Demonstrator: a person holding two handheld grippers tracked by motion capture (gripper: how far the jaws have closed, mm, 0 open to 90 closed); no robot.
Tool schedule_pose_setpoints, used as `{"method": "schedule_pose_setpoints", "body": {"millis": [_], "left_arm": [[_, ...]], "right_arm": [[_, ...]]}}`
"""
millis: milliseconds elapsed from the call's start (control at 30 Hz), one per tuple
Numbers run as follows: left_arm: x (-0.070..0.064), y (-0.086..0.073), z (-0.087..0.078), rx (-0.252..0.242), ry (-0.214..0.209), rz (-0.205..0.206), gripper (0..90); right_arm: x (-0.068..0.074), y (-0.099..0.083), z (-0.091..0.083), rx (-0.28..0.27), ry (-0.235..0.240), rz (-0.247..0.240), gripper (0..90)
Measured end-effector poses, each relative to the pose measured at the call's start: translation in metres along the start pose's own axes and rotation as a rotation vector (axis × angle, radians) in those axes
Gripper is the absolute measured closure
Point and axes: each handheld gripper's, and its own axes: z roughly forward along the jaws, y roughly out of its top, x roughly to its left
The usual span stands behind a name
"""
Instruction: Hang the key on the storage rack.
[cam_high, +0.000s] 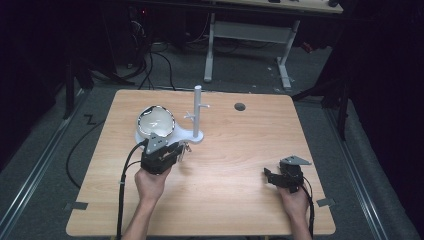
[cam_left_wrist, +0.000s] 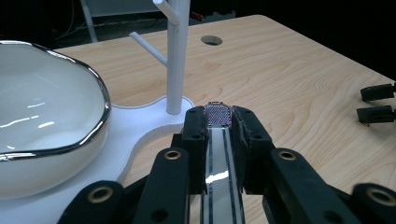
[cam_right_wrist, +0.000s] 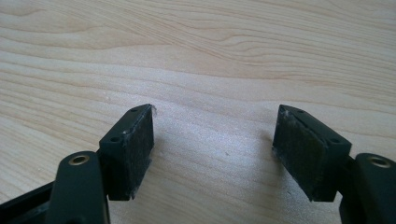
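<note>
The left hand-held gripper (cam_left_wrist: 218, 122) already pinches a flat metal band (cam_left_wrist: 219, 163) just short of the white stand (cam_left_wrist: 176, 56) ahead, with hanging it there seemingly left, while the right hand-held gripper (cam_right_wrist: 212, 151) rests spread, empty, on the table (cam_right_wrist: 224, 56).

Black two-jaw grippers, grey top plates, black cables

A pale wood-grain tabletop (cam_high: 225, 165) is seen. On it, a glossy white bowl (cam_left_wrist: 42, 112) is edged with a silver rim. The stand (cam_left_wrist: 175, 56) beside it and its base are plain white. Both grippers (cam_left_wrist: 219, 121) (cam_right_wrist: 215, 149) are matte black. A silver strip (cam_left_wrist: 222, 186) with dark lines and a purplish mesh tip is shown.
</note>
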Motion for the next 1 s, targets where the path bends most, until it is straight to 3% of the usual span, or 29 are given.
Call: {"method": "schedule_pose_setpoints", "body": {"millis": [1000], "left_arm": [[0.012, 0.029, -0.013, -0.045, 0.053, 0.041, 76.3]], "right_arm": [[0.000, 0.000, 0.000, 0.000, 0.000, -0.001, 29.1]]}}
